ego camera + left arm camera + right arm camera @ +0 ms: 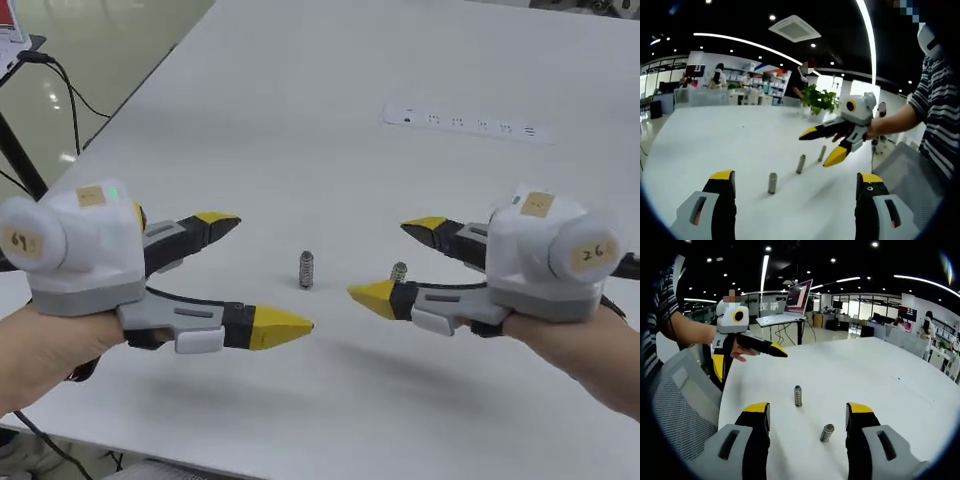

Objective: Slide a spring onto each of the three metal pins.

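Two short upright metal pins stand on the white table (300, 120). One pin (307, 268) is ribbed like a spring, and the other pin (399, 270) is half hidden behind my right gripper (385, 260). That gripper is open and empty. My left gripper (262, 272) is open too, just left of the pins. The left gripper view has my left gripper (796, 176) facing three pins in a row (772, 182) (800, 163) (822, 153), with the right gripper (819, 148) beyond. In the right gripper view, two coiled pins (798, 395) (827, 432) stand ahead of the open right gripper (808, 407).
A white power strip (465, 123) lies far back on the table. A cable (70, 90) hangs off the left edge. A mesh chair (680, 405) stands beside the table, and a laptop (790, 305) sits on a stand behind. People move in the background.
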Available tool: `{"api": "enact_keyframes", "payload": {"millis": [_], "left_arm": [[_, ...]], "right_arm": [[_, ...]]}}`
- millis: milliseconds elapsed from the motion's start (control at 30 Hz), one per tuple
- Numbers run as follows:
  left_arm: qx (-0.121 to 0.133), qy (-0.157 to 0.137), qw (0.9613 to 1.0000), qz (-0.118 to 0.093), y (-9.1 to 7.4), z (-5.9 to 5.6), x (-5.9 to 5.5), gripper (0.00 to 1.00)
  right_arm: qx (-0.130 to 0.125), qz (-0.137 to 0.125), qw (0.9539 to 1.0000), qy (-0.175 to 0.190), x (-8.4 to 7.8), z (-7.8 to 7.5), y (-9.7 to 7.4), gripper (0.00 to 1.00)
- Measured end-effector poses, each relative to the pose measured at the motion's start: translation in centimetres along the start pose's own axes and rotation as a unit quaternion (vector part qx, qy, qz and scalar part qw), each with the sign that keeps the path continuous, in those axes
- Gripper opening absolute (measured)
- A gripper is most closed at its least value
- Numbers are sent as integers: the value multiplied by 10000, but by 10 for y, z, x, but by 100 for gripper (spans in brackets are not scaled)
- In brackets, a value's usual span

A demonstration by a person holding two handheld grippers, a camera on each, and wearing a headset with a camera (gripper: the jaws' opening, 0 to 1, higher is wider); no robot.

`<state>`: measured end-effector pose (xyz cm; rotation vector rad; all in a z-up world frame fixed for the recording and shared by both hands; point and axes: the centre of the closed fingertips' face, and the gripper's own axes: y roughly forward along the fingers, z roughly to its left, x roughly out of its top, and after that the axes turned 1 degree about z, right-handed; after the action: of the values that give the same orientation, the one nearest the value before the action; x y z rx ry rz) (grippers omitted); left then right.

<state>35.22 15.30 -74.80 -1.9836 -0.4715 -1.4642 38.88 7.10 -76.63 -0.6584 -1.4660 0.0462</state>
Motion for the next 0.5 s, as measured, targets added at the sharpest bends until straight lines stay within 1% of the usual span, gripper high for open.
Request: {"api": "enact_keyframes", "payload": {"millis": [100, 133, 267, 367, 500], "left_arm": [[-42, 39, 9999, 92, 2, -2, -4, 98], [-43, 52, 9999, 99, 2, -2, -4, 98], [-47, 62, 9999, 84, 2, -2, -3, 98], [-46, 82, 9999, 78, 3, -2, -1, 98], [-107, 96, 9999, 46, 4, -5, 2, 98]], "right_arm": [[-50, -45, 10000, 35, -3, -1, -7, 64], [-47, -111, 9999, 101, -3, 0, -11, 65], [-60, -253, 9994, 228, -5, -1, -20, 73], [-120, -297, 9990, 302, -10, -3, -29, 78], [-231, -311, 9983, 446, -18, -9, -43, 82]]}}
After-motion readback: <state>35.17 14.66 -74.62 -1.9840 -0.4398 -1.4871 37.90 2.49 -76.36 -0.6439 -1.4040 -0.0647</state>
